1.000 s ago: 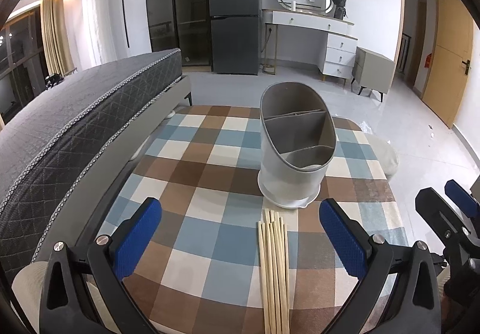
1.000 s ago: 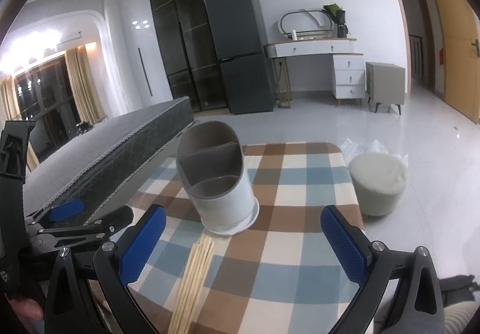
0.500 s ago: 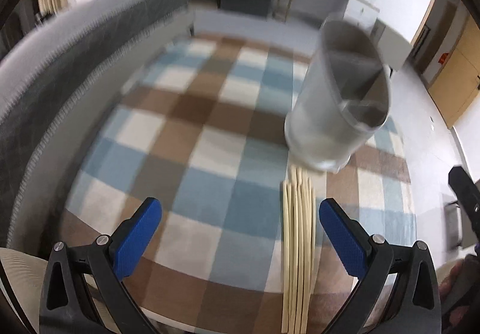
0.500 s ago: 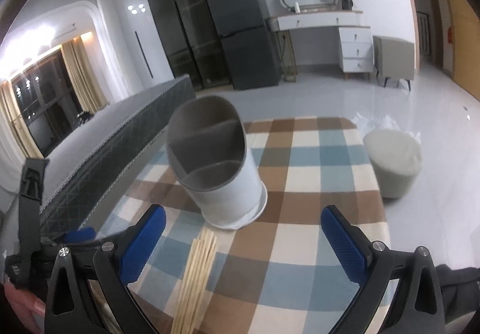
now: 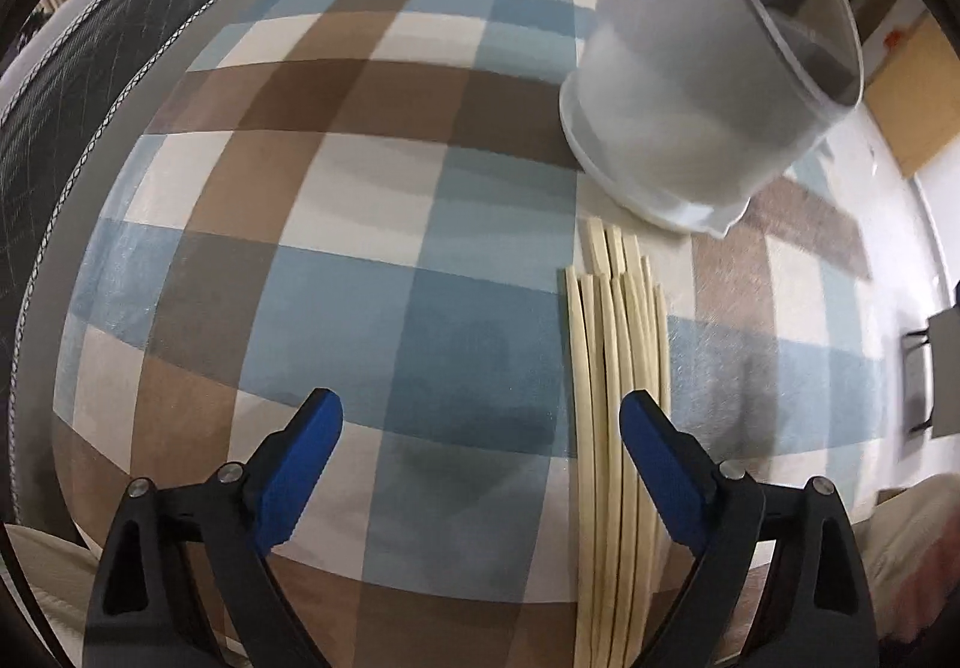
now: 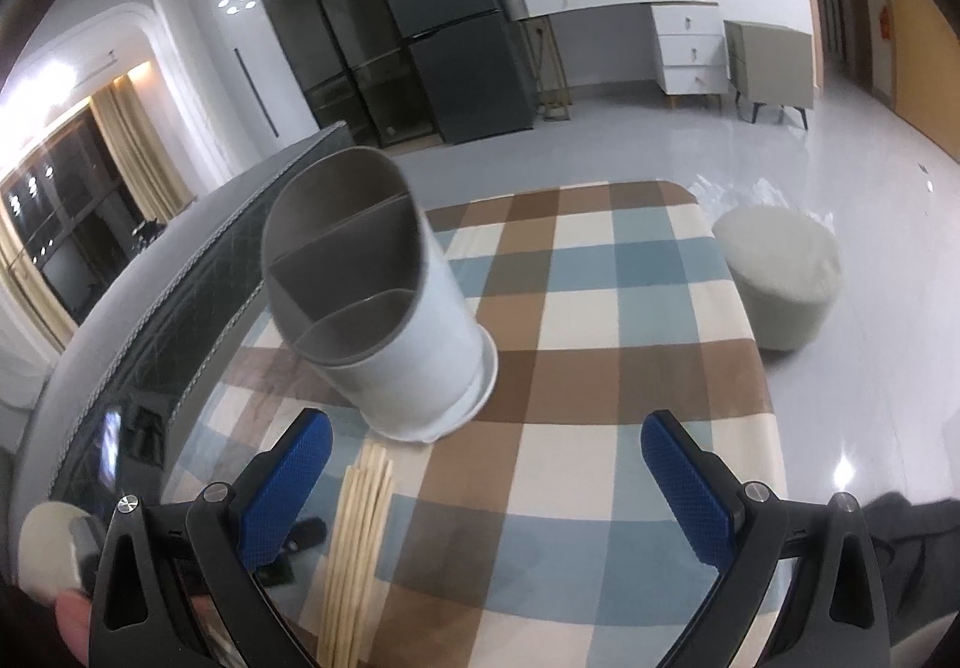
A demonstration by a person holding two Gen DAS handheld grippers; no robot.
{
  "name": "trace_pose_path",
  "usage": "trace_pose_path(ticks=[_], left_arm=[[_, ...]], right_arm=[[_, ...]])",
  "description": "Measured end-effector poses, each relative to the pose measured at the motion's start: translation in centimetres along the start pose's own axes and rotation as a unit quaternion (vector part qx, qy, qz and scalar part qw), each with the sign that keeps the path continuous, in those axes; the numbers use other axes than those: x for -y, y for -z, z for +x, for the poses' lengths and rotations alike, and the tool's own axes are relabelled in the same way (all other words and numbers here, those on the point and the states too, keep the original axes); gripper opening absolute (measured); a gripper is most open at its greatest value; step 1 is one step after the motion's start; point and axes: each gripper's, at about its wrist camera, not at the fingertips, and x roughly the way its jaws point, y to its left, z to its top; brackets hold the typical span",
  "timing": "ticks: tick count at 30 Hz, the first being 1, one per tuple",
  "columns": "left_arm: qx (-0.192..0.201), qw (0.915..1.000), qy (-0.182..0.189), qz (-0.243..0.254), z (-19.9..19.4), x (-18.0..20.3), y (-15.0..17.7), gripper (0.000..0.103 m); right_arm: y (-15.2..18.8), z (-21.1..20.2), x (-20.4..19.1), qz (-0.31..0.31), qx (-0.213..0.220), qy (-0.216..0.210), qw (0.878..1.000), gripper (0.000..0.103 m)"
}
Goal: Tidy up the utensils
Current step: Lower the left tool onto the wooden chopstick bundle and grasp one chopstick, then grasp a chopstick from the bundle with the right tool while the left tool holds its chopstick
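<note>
The checked tablecloth (image 5: 372, 260) lies bare across its left and middle — open passage there. On the right, the chopsticks (image 5: 618, 368) lie in a bundle, tips just short of the holder (image 5: 708, 86), which stands upright behind them. A mattress (image 5: 90, 68) walls the left edge — beyond the far-right corner sits a stool (image 6: 780, 272)

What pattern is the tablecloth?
The tablecloth is checked in blue, brown and cream, clearest in the right wrist view.
</note>
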Motion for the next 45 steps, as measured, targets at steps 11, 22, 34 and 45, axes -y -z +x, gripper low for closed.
trace_pose_path(ticks=[11, 22, 34, 45], left_arm=[[-0.019, 0.9988, -0.035, 0.027, -0.1, 1.7, 0.6, 0.07], [-0.042, 0.998, -0.017, 0.045, 0.2, 4.6, -1.6, 0.005], [0.006, 0.9952, 0.088, -0.044, -3.9, 0.3, -1.8, 0.001], [0.036, 0.9903, 0.116, -0.068, -6.2, -4.6, -0.9, 0.001]], right_arm=[[-0.4, -0.3, 0.4, 0.019, -0.003, -0.01, 1.0, 0.103], [0.1, 1.0, 0.5, 0.011, -0.04, -0.031, 0.999, 0.102], [2.9, 5.0, -1.8, -0.007, -0.193, -0.092, 0.977, 0.055], [3.9, 11.1, -7.5, -0.075, -0.292, -0.05, 0.952, 0.019]])
